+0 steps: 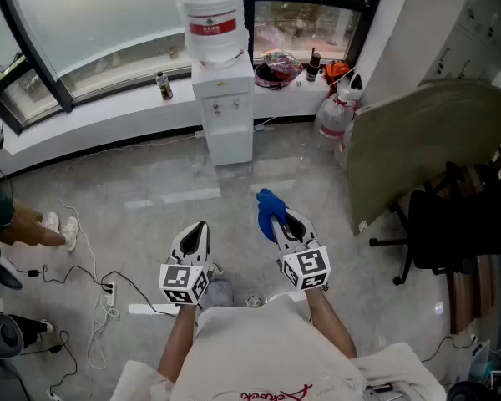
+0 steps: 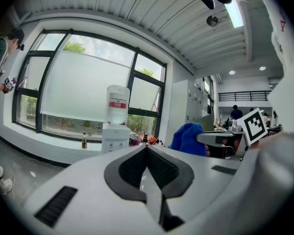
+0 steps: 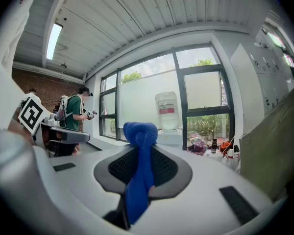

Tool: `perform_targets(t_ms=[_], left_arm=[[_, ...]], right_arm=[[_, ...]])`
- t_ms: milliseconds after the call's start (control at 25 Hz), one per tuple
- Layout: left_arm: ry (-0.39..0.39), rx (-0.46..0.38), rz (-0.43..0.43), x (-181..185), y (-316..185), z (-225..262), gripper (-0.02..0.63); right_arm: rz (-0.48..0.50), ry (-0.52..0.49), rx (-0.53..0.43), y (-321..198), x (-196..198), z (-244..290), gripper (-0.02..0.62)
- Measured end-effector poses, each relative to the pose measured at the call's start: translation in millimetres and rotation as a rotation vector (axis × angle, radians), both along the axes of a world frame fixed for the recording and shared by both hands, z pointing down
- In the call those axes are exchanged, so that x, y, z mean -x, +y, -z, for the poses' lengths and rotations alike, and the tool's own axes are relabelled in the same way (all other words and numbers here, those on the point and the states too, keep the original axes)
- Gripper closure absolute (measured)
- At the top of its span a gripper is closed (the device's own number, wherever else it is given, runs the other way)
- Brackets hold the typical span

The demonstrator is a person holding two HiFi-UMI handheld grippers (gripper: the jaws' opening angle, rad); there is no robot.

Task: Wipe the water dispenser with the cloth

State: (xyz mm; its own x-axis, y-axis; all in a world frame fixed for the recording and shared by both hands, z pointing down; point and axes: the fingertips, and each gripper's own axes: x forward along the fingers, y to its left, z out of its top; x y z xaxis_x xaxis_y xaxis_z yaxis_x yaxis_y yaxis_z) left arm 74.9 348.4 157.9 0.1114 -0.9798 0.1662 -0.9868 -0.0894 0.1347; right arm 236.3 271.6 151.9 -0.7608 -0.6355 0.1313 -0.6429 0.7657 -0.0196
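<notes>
Right gripper (image 1: pixel 277 225) is clamped on the blue cloth (image 1: pixel 267 202), with a wad sticking out past the tips. Left gripper (image 1: pixel 198 229) is closed with nothing in it. Both are well short of the water dispenser (image 1: pixel 228 132), with bare floor (image 1: pixel 167 215) between.

The dispenser stands against the window sill (image 1: pixel 125 111), bottle (image 1: pixel 210 19) on top, taps (image 1: pixel 225 105) on its front.

Risks, my read:
- The cloth looks pinched by a narrow fold, so hard rubbing could drag it out of the jaws.
- A swipe across the taps could run water.
- A shove up top could rock the bottle.
- Sill clutter (image 1: pixel 275 67) just right of the dispenser could get knocked.
</notes>
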Motion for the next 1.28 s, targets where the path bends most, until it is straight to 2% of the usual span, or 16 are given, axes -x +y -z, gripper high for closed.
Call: perform_targets(t_ms=[720, 1280], left_arm=[[0.001, 0.024, -0.009, -3.8, -41.4, -4.9, 0.594], [0.03, 0.062, -0.016, 14.5, -80.0, -29.2, 0.594]], right_arm=[[0.008, -0.032, 0.032, -38.1, -3.2, -2.3, 0.518], [0.016, -0.001, 0.062, -76.2, 13.3, -19.0, 0.518]])
